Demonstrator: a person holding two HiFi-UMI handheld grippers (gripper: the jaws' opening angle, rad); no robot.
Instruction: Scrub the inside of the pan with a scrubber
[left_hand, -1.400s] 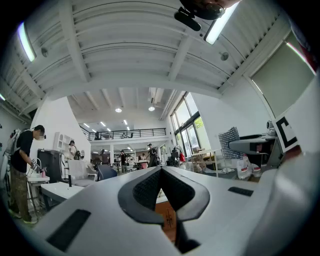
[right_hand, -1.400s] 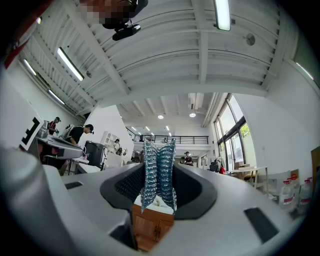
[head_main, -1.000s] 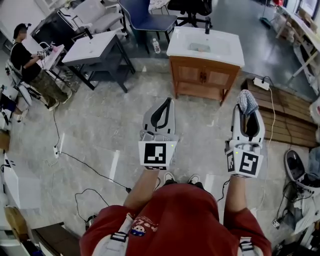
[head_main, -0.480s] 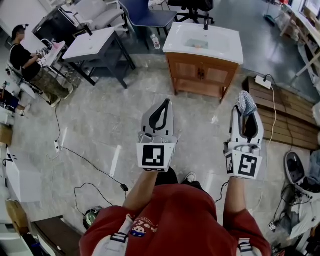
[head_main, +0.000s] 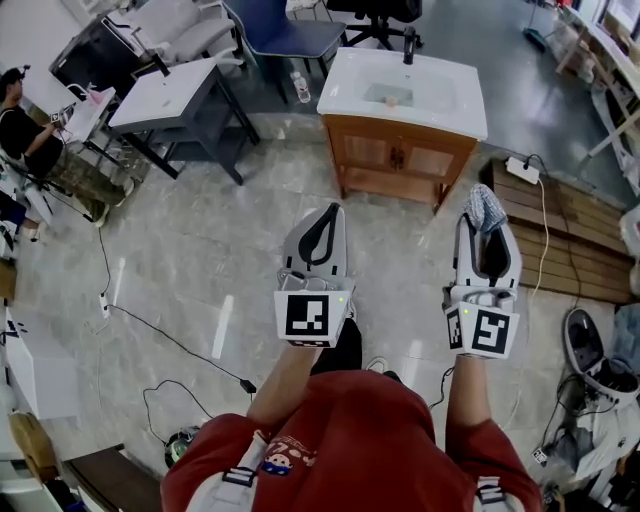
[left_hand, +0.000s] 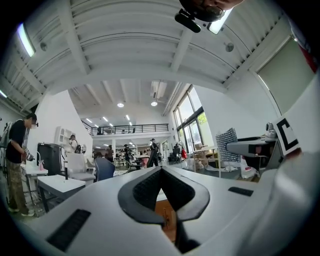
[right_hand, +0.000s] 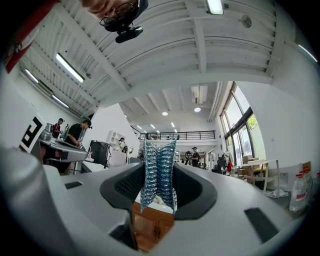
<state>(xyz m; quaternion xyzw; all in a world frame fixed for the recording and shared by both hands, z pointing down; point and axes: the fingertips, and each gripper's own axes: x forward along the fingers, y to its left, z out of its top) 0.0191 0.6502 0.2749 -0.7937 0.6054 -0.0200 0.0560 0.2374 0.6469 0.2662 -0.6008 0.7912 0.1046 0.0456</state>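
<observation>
No pan shows in any view. My right gripper (head_main: 486, 218) is shut on a blue-grey mesh scrubber (head_main: 487, 206), which sticks out past its tips; in the right gripper view the scrubber (right_hand: 158, 172) stands upright, pinched between the dark pads. My left gripper (head_main: 329, 211) is shut with nothing in it, its pads meeting at the tip (left_hand: 161, 172). Both grippers are held out over the floor, pointing toward a wooden cabinet with a white sink top (head_main: 405, 95).
Grey tiled floor with cables (head_main: 160, 330) lies below. A white desk (head_main: 165, 100) and chairs stand at the back left, with a seated person (head_main: 20, 125) at the far left. Wooden pallet boards (head_main: 560, 235) and a power strip lie to the right.
The view has advanced toward the sink cabinet, which now sits slightly lower and left in the frame. Both grippers keep the same pose, and the scrubber stays held.
</observation>
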